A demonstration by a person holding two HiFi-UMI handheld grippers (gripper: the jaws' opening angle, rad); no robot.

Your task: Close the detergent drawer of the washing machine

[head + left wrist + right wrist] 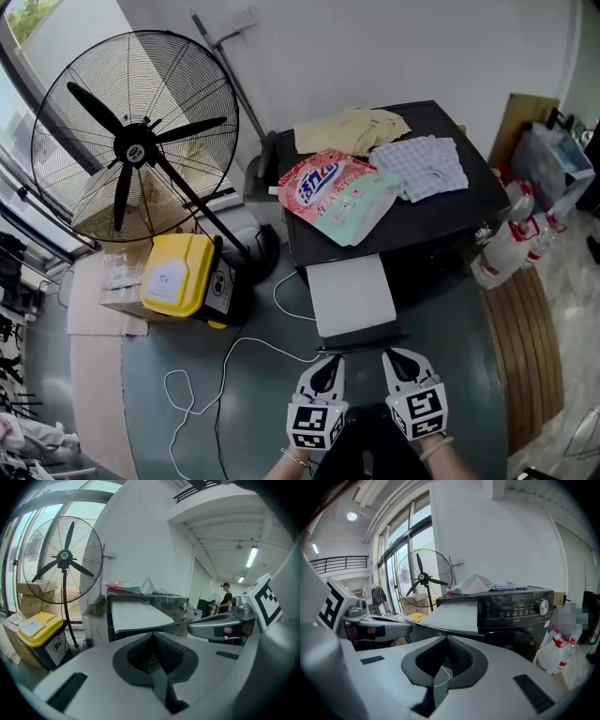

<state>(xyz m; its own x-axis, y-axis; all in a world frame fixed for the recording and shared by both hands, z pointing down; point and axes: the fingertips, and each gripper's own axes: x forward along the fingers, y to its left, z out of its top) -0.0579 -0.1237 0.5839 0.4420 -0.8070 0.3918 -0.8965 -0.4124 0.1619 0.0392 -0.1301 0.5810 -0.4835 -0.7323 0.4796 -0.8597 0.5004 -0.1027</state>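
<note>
The washing machine (441, 214) is black and stands against the white wall, and its detergent drawer (352, 293) is pulled well out from the upper left of the front, a pale grey slab reaching toward the person. Both grippers are held low and side by side just short of the drawer's front edge. The left gripper (328, 360) is aimed at the edge's left half and the right gripper (397, 356) at its right end. In the left gripper view the dark ribbed fingers (139, 654) are pressed together at the tips with nothing between them, and the drawer's front edge lies just beyond those tips. In the right gripper view the fingers (461, 657) are likewise brought together and empty, with the drawer's edge just past them and the machine's control panel and dial (542, 606) further to the right. No finger closes around the drawer, and whether any tip touches its edge cannot be told. On top of the machine lie a pink and white detergent bag (337, 192), a beige cloth (352, 129) and a checked cloth (424, 166). To the left stand a large pedestal fan (131, 141) and a yellow bin (178, 274), with a white cable (225, 366) looping across the grey floor (441, 309).
</note>
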